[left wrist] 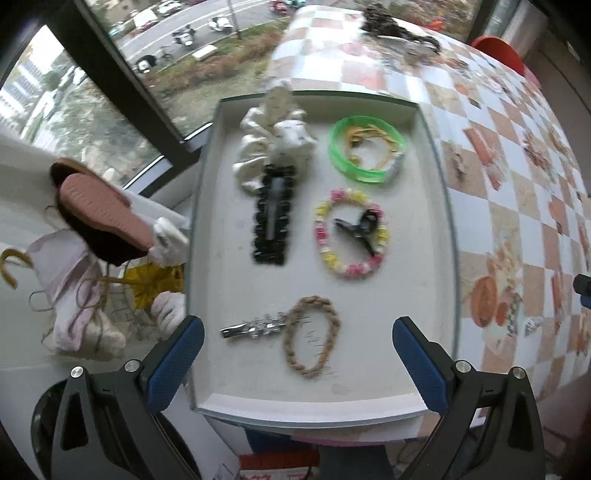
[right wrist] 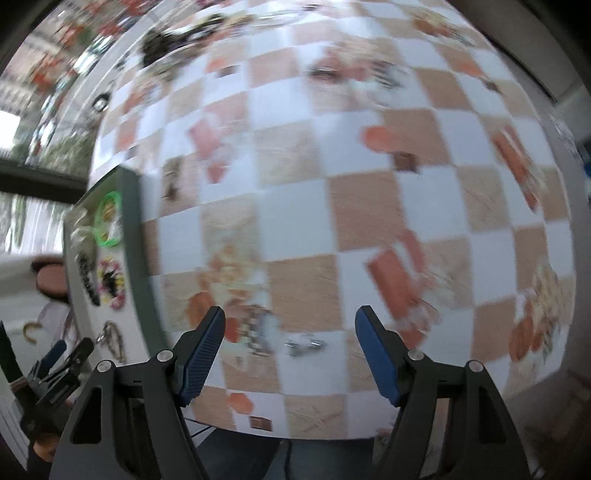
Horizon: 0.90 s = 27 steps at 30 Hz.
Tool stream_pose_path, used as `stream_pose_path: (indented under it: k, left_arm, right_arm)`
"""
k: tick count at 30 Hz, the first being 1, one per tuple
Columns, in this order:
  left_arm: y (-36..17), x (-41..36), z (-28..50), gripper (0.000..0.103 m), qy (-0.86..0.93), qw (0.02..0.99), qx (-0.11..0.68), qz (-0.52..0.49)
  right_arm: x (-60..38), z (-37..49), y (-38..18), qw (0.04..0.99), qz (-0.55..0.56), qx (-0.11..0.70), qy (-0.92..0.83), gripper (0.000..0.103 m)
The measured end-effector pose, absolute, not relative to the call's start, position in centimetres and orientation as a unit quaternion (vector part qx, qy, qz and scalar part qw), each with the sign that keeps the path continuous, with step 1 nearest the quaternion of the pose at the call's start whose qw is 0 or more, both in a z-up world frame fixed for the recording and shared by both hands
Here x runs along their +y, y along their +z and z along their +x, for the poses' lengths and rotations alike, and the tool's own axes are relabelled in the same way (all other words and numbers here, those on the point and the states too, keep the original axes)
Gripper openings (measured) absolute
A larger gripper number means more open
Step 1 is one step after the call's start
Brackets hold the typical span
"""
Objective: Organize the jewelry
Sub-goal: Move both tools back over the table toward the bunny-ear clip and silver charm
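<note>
Checkered tablecloth (right wrist: 295,221) beside street-view window (left wrist: 122,74)

Three bracelets (left wrist: 351,233); three hair clips (left wrist: 274,214); one scrunchie (left wrist: 258,147)

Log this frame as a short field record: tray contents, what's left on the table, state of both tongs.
tray: white, shallow, at the table's edge
in tray: white scrunchie; black clip; green bangle; pink-yellow bead bracelet; braided tan band; silver clip
still on checkered tablecloth: small silver piece; dark pile at far edge
left tongs: open, empty, over tray
right tongs: open, empty, above silver piece
</note>
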<state>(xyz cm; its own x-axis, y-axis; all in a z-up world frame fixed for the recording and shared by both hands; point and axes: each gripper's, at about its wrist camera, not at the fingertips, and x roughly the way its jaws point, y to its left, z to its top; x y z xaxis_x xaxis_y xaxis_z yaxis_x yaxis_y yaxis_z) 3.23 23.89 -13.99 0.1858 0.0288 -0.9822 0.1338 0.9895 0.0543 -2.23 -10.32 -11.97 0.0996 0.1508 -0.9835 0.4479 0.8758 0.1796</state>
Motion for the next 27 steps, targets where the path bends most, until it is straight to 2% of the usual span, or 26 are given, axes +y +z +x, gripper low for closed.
stream_pose_path:
  k: [11,19,27]
  left_arm:
    - [-11.3,18.0,4.2,0.103,-0.092,0.775,0.620,0.080]
    - [-10.2,12.1,6.8,0.103,-0.115,0.781,0.610,0.069]
    - [-11.5,5.8,9.8,0.103,-0.133,0.782,0.605,0.065]
  right_arm:
    - [-12.8,-2.9,-12.3,0.699,0.236,0.665,-0.116,0.076]
    - [-15.2,2.1,-12.0,0.716,0.189,0.668,-0.074,0.076]
    - [-18.2,7.1,-12.0,0.728,0.146,0.668,-0.038,0.076]
